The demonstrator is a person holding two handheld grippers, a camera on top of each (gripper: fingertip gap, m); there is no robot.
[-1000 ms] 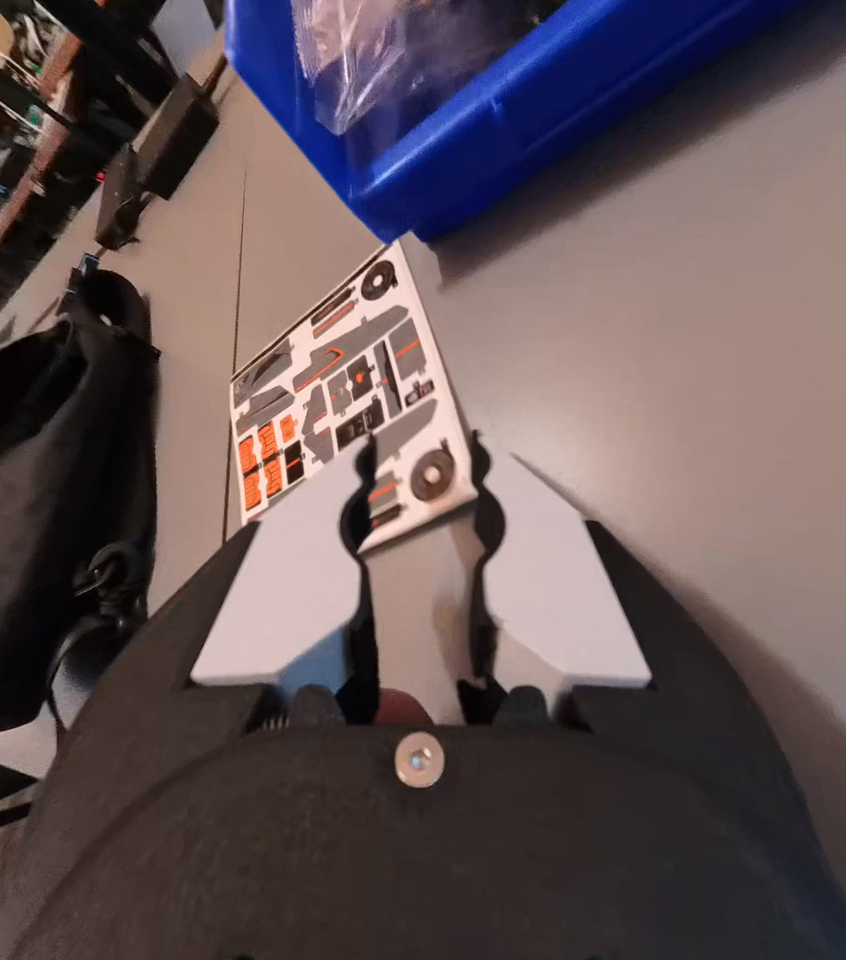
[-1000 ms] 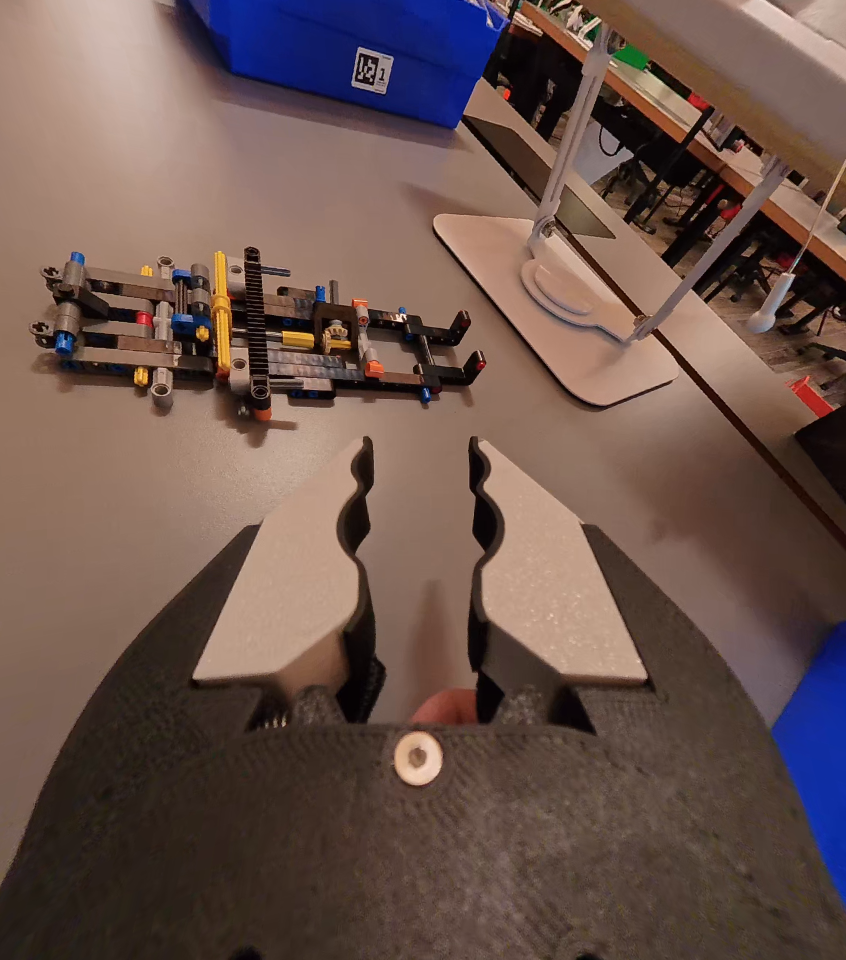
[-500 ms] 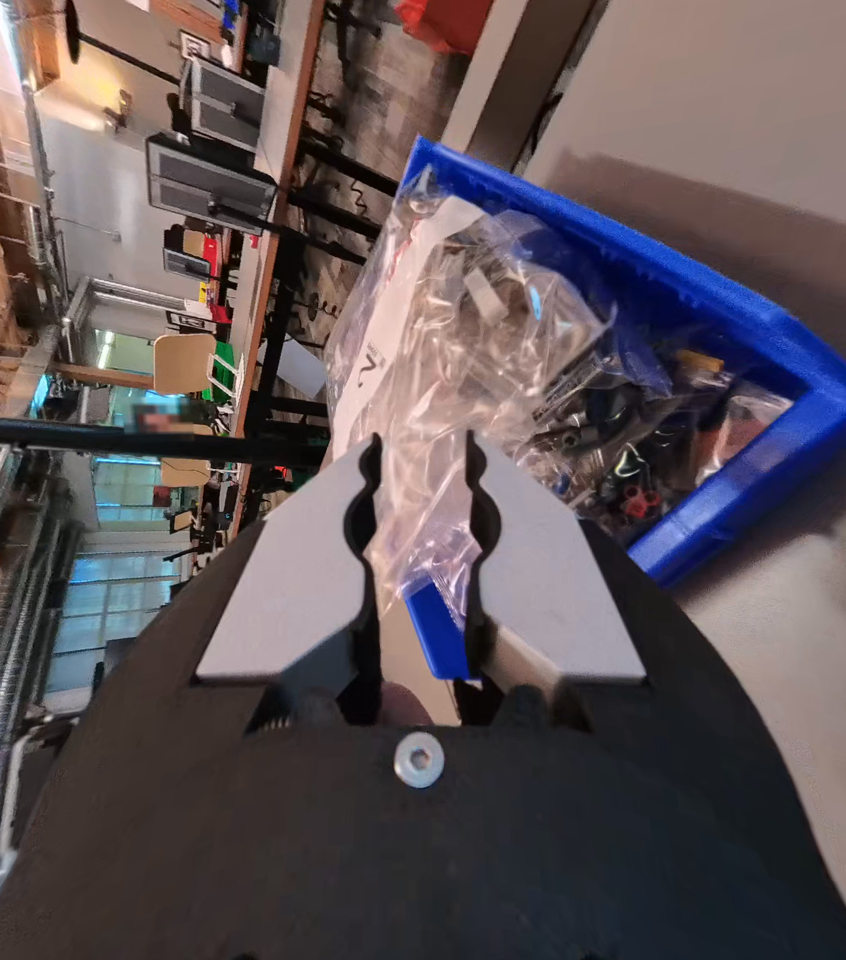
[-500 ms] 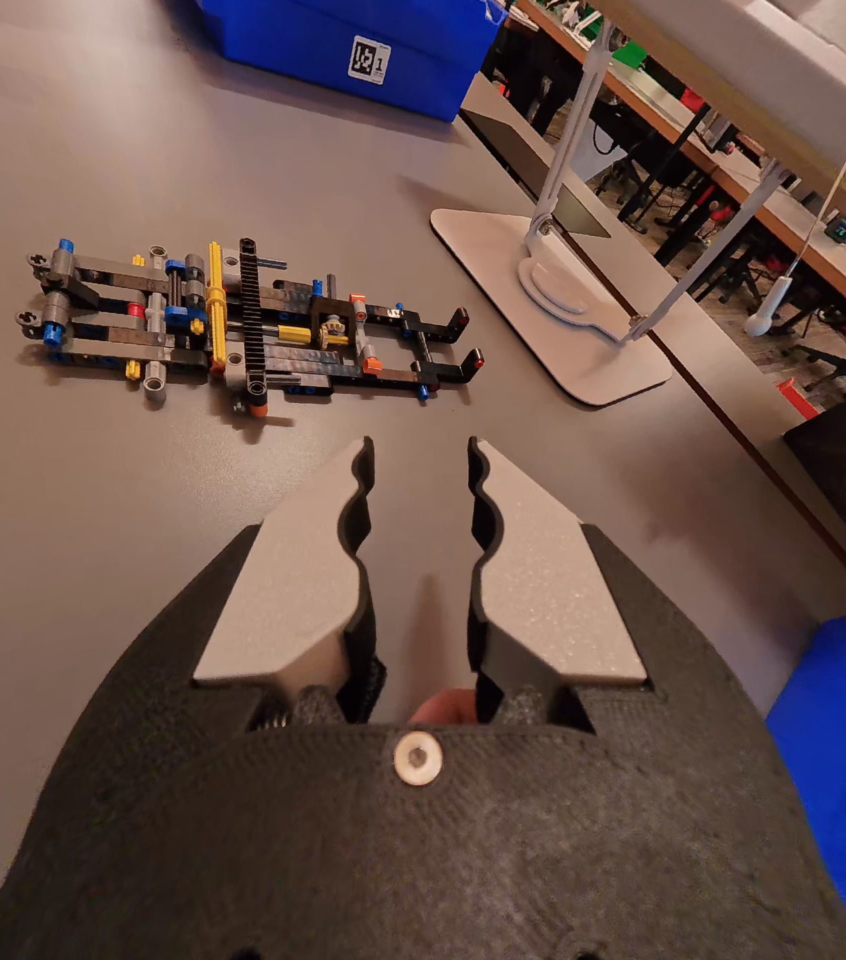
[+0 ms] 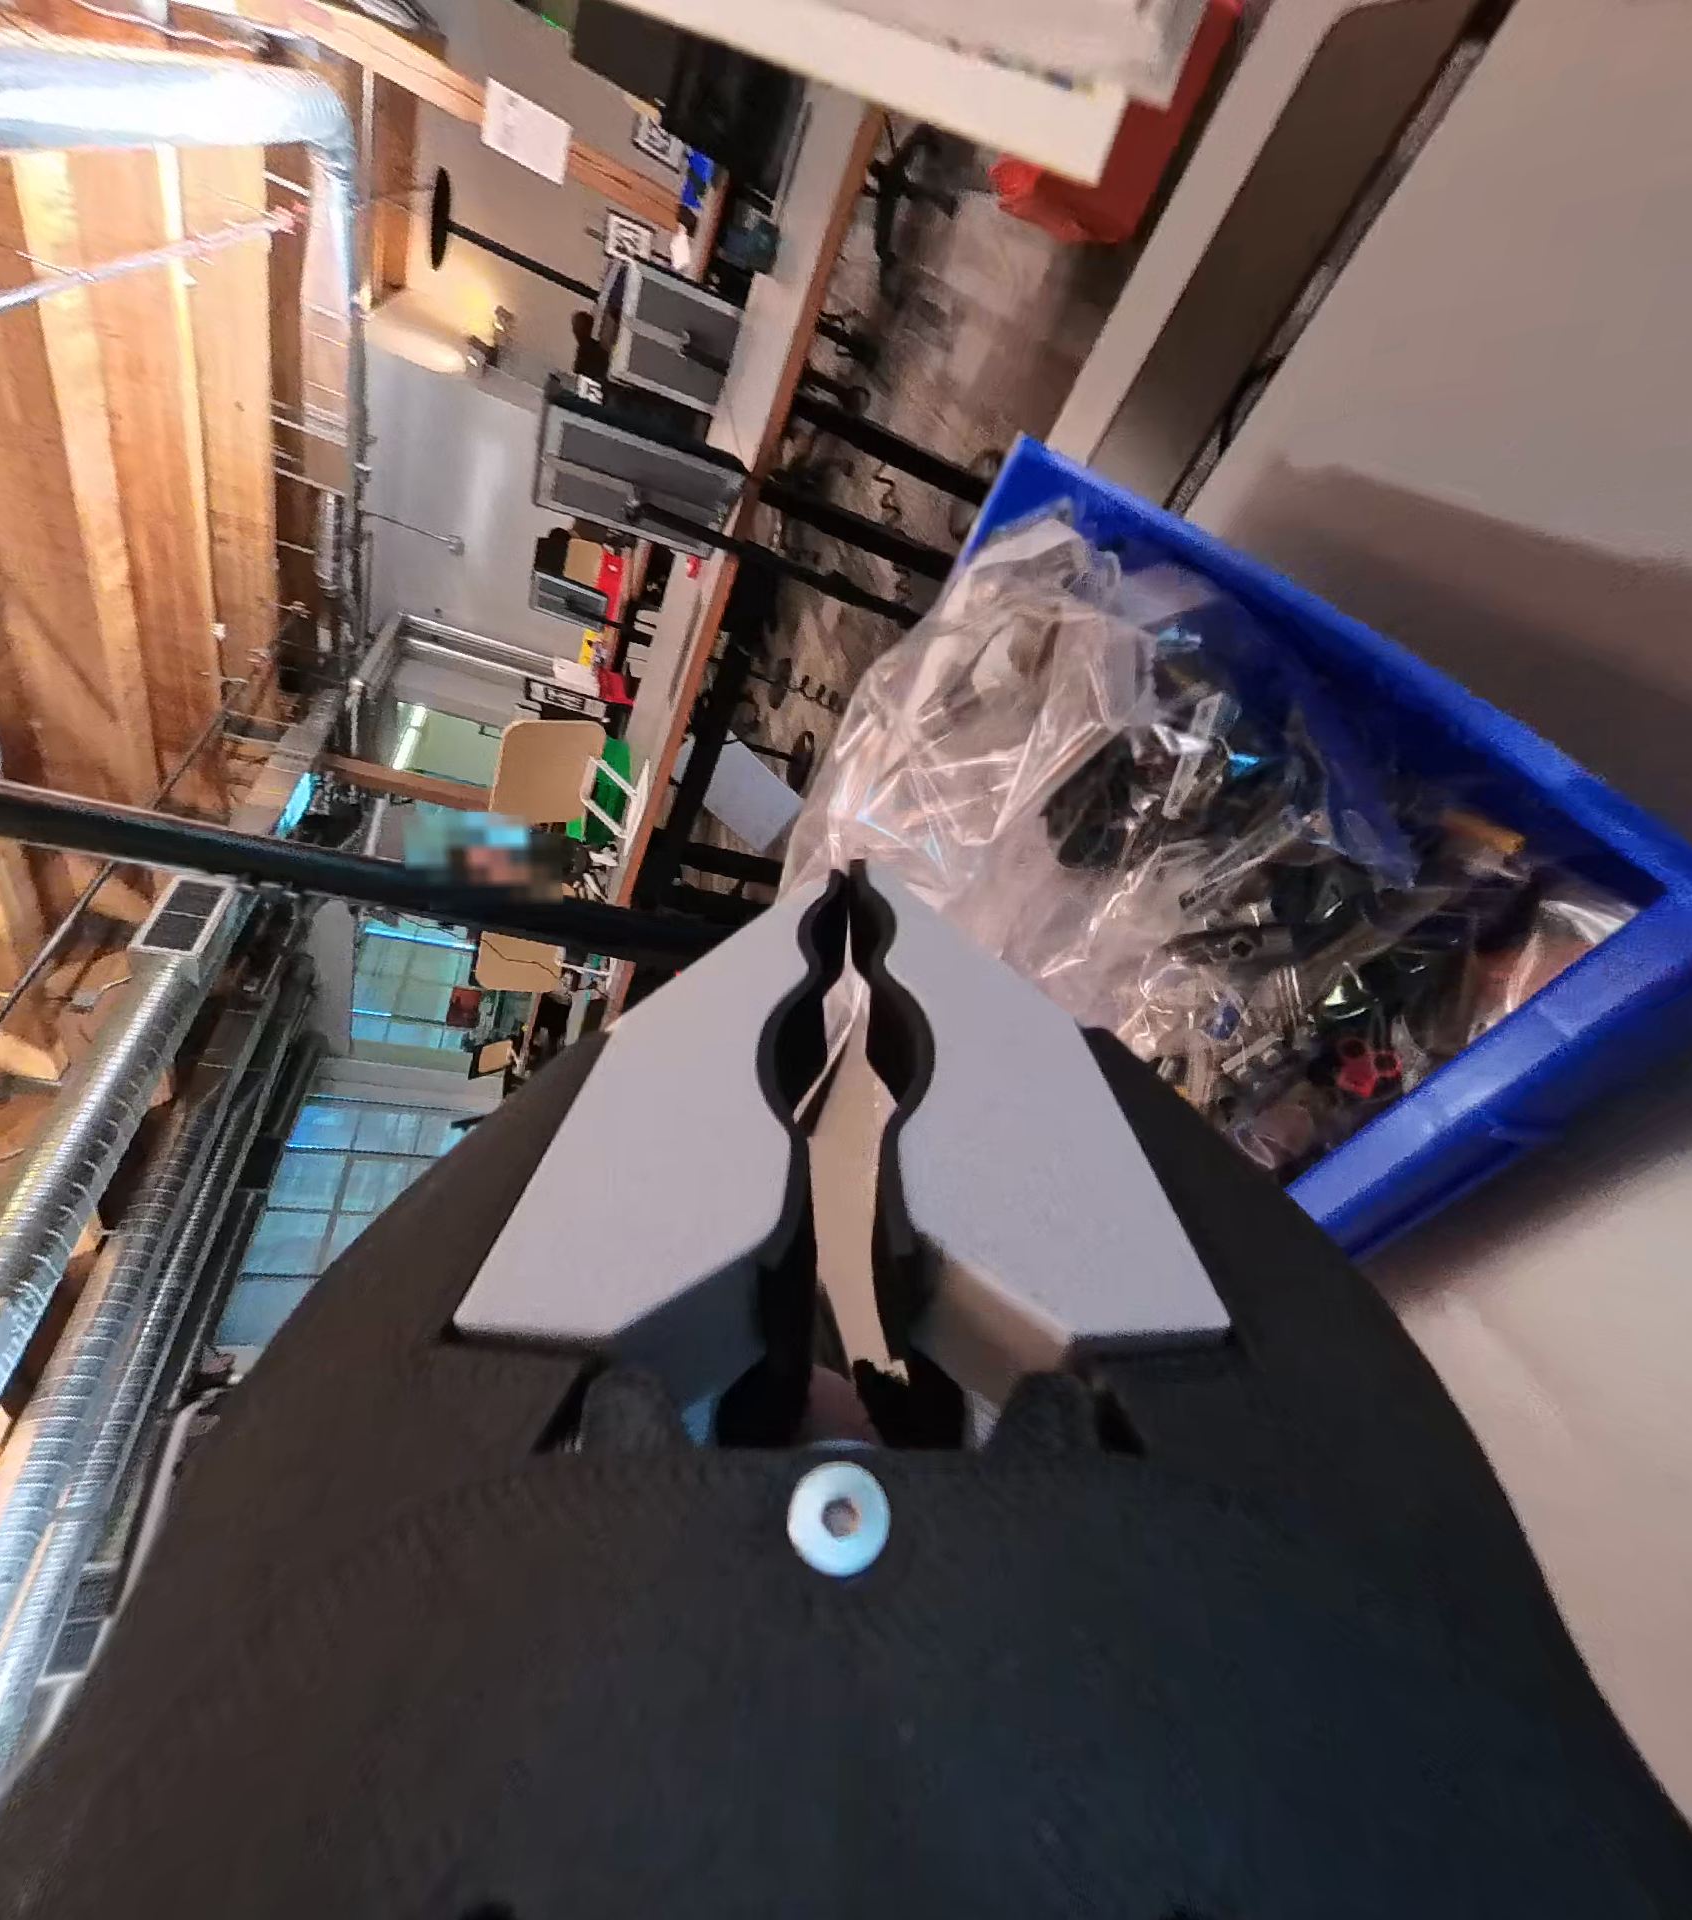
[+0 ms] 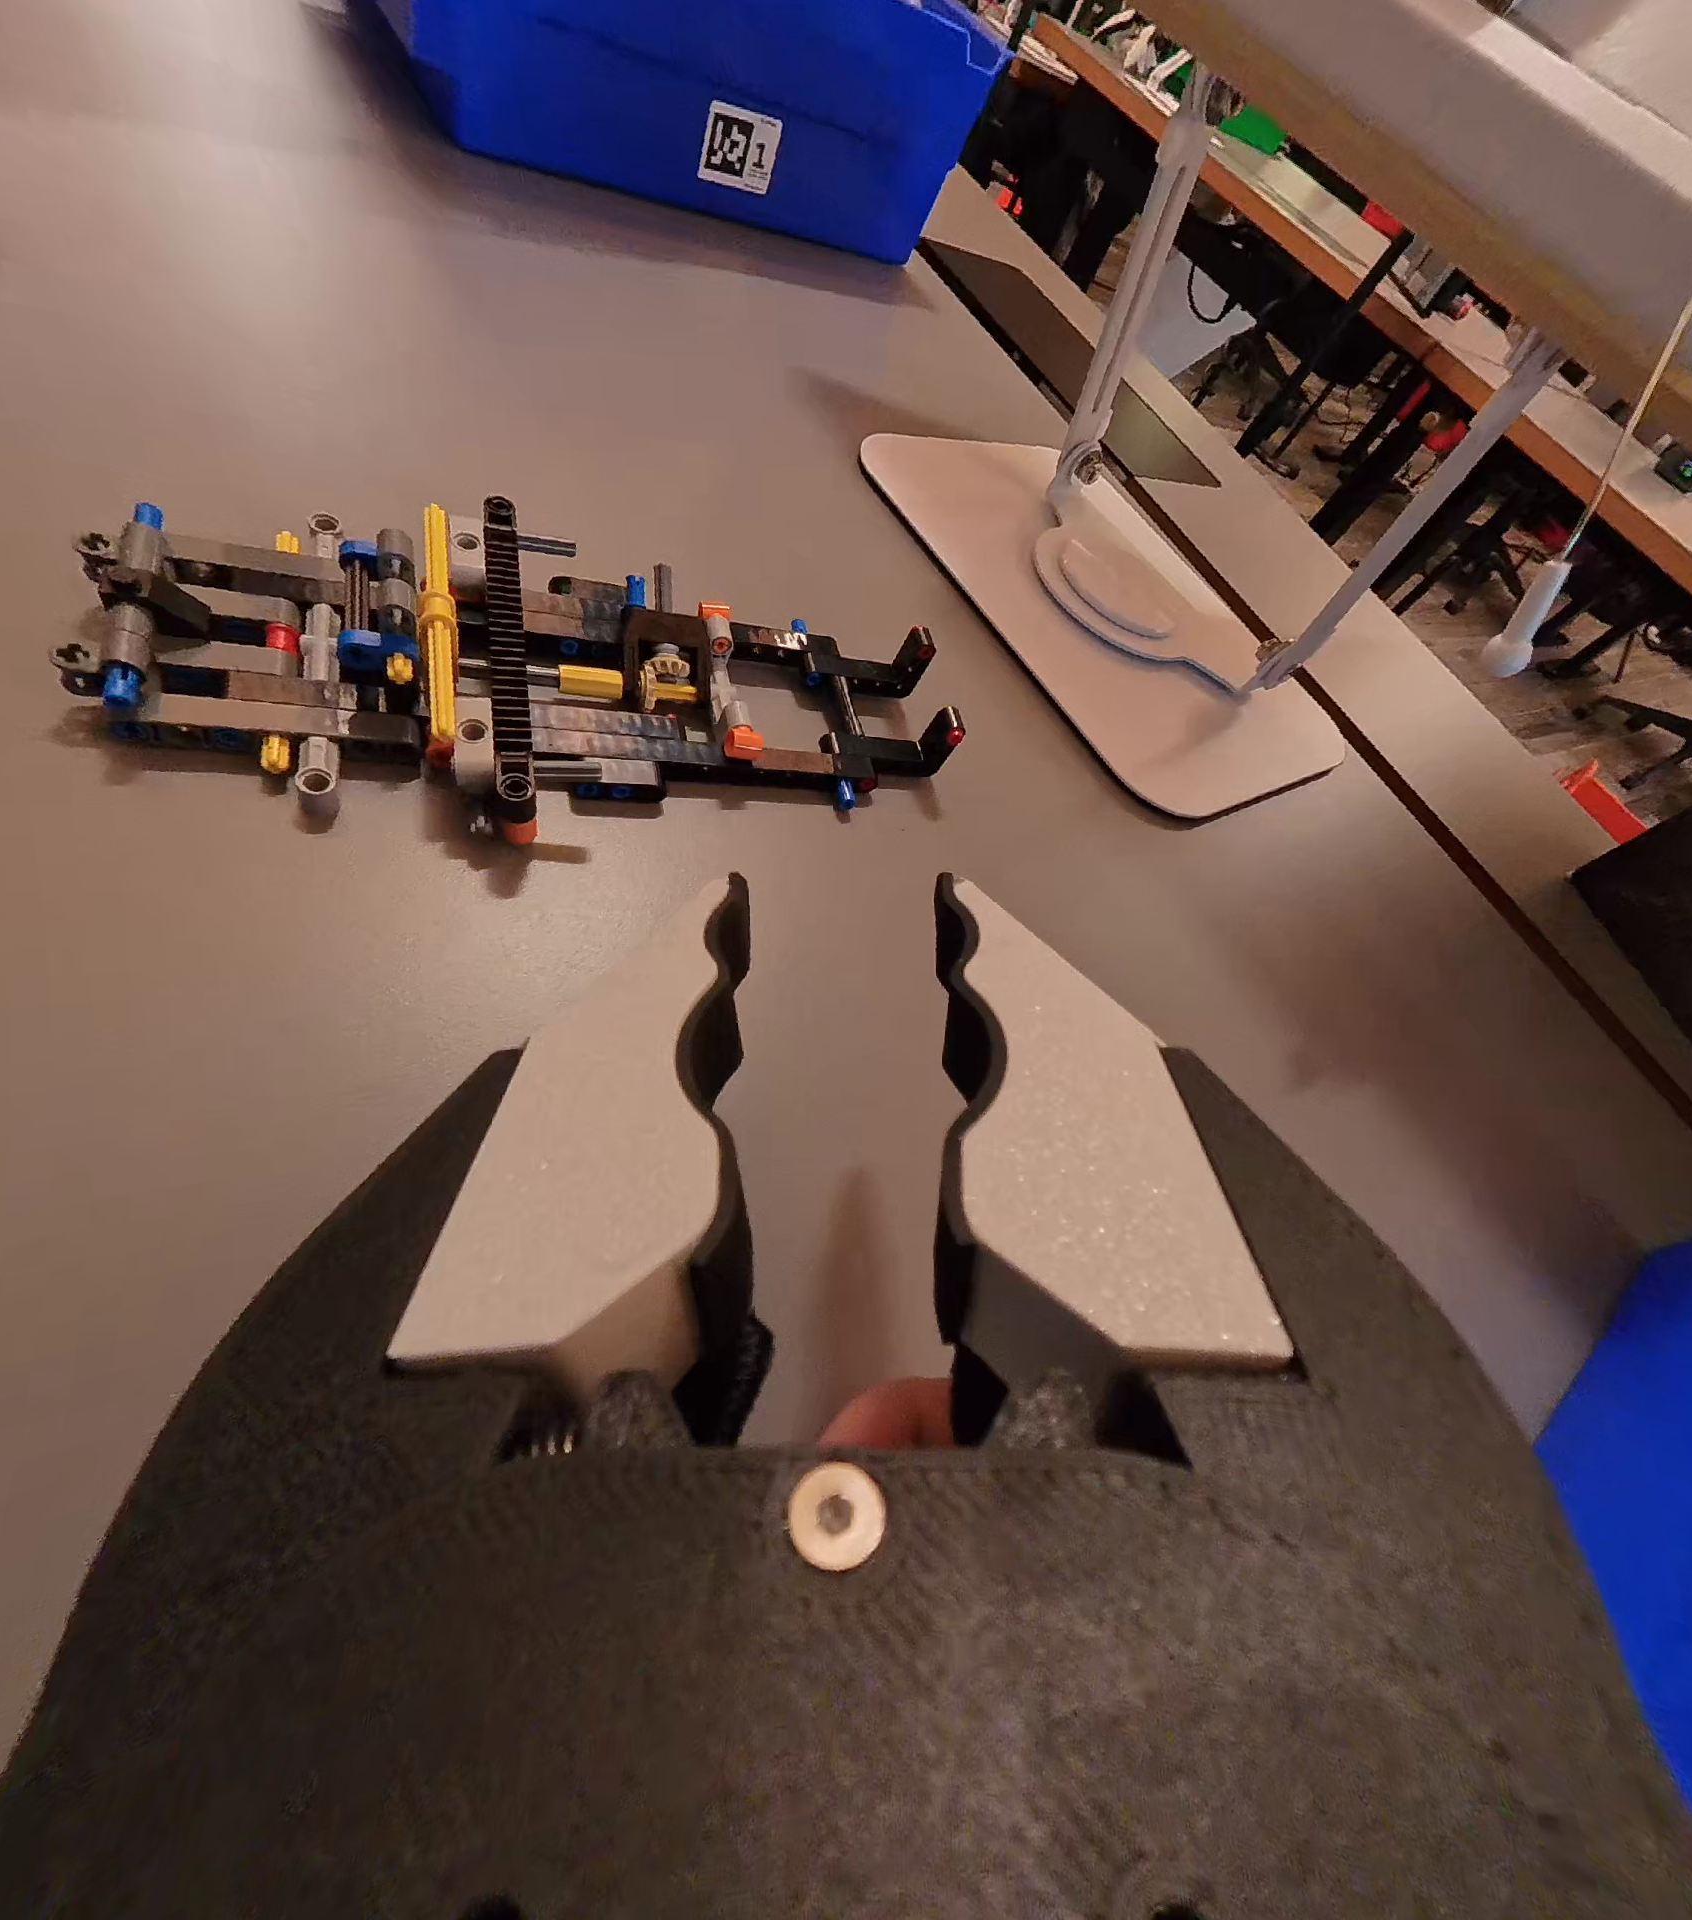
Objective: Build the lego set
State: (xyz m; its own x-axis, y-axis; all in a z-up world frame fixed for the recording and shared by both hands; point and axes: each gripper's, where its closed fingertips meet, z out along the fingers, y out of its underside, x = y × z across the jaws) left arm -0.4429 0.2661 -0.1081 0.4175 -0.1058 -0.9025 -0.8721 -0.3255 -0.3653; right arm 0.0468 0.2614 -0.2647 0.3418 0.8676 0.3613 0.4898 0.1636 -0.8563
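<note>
Right wrist view: one partly built Technic chassis [image 6: 499, 665] lies flat on the grey table [image 6: 146, 1039] at 11 o'clock of the right gripper [image 6: 840, 904], whose tongs are spread and empty, well apart from it. Build looks early to mid: frame, rack and gear are on, no wheels or body visible. One white lamp base [image 6: 1112, 623] at 1 o'clock, one tagged blue bin [image 6: 676, 94] at 12. Left wrist view: left gripper [image 5: 848, 883] tongs pressed together, pinching a clear parts bag [image 5: 1112, 727] over one blue bin [image 5: 1548, 1049] at 2 o'clock; bags too crumpled to count.
</note>
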